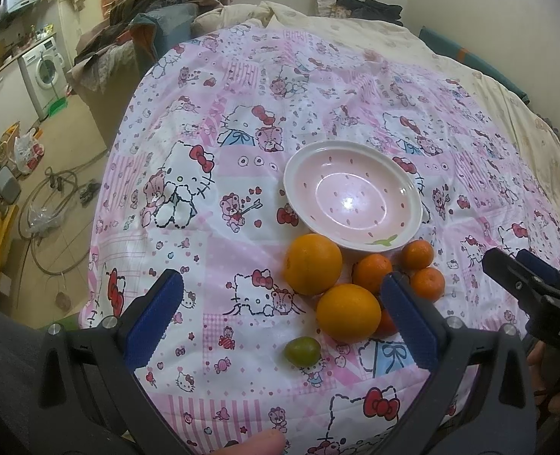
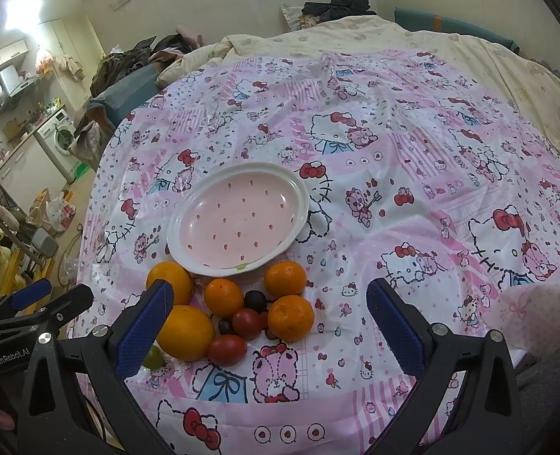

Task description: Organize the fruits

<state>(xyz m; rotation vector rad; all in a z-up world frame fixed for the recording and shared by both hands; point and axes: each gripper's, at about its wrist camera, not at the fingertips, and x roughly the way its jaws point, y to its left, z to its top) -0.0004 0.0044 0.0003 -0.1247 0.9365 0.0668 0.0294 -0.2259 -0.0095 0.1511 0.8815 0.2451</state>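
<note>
An empty pink plate with a white rim (image 1: 352, 197) (image 2: 238, 216) lies on the cartoon-print bed cover (image 1: 242, 144). Just in front of it is a cluster of fruit: two big oranges (image 1: 312, 263) (image 1: 348, 313), three mandarins (image 2: 224, 297) (image 2: 284, 278) (image 2: 290, 317), several small red and dark tomatoes (image 2: 246, 323), and a small green fruit (image 1: 302, 349). My left gripper (image 1: 283, 318) is open, hovering over the near orange and the green fruit. My right gripper (image 2: 270, 328) is open too, above the tomatoes and mandarins. Neither holds anything.
The bed cover (image 2: 412, 189) spreads wide around the plate, with a cream quilt (image 2: 469, 49) behind it. Piled clothes (image 1: 147, 11) sit at the bed's far left. The floor on the left has a washing machine (image 1: 43, 72), hoses and bags. A fingertip (image 1: 253, 443) shows at the bottom.
</note>
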